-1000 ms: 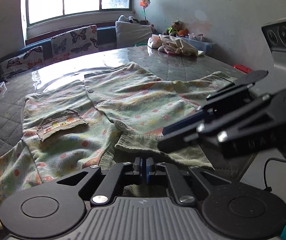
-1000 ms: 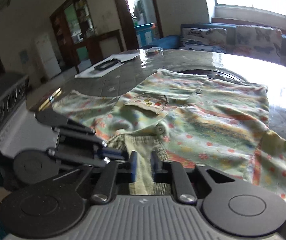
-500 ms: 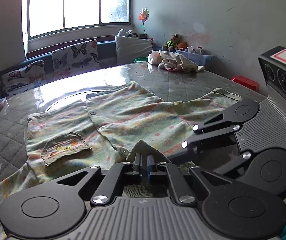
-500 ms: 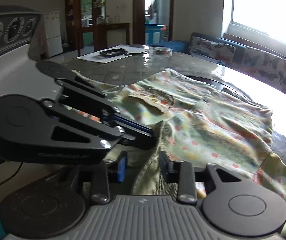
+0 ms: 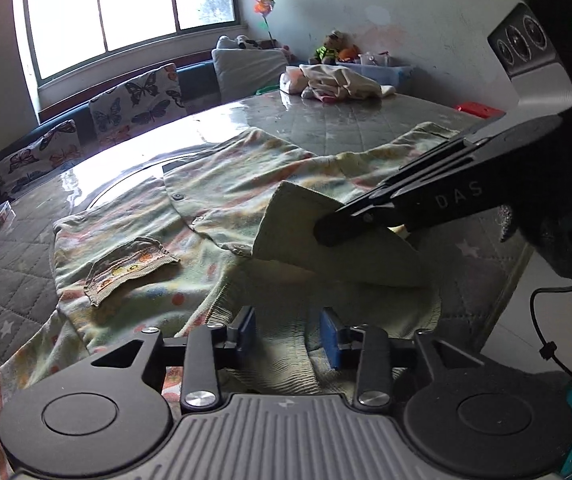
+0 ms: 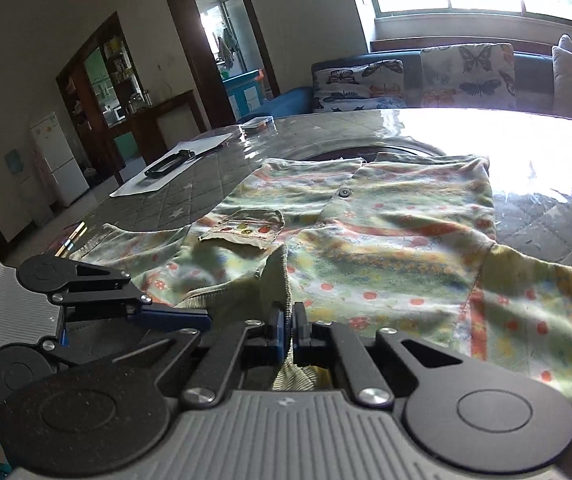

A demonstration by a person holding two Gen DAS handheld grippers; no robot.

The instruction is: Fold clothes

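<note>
A pale green children's cardigan (image 5: 226, 184) with coloured dots and a sewn-on pocket (image 5: 130, 260) lies spread on the quilted table (image 5: 346, 120). My left gripper (image 5: 288, 336) is open, with the ribbed hem lying loose between its blue pads. My right gripper (image 5: 326, 234) comes in from the right, shut on a raised flap of that hem. In the right wrist view the right gripper (image 6: 288, 326) pinches the ribbed edge upright over the cardigan (image 6: 386, 240). One of the left gripper's blue fingers (image 6: 174, 318) shows just to its left.
A heap of other clothes (image 5: 338, 84) sits at the table's far edge. A sheet of paper with a black object (image 6: 174, 164) lies on the far left side. A bench with butterfly cushions (image 5: 138, 96) runs under the window. The table edge (image 5: 514, 280) drops away at the right.
The left gripper, shut on the hem before, has opened and let it go. The right gripper, open half a second ago, has shut on the hem and lifted it.
</note>
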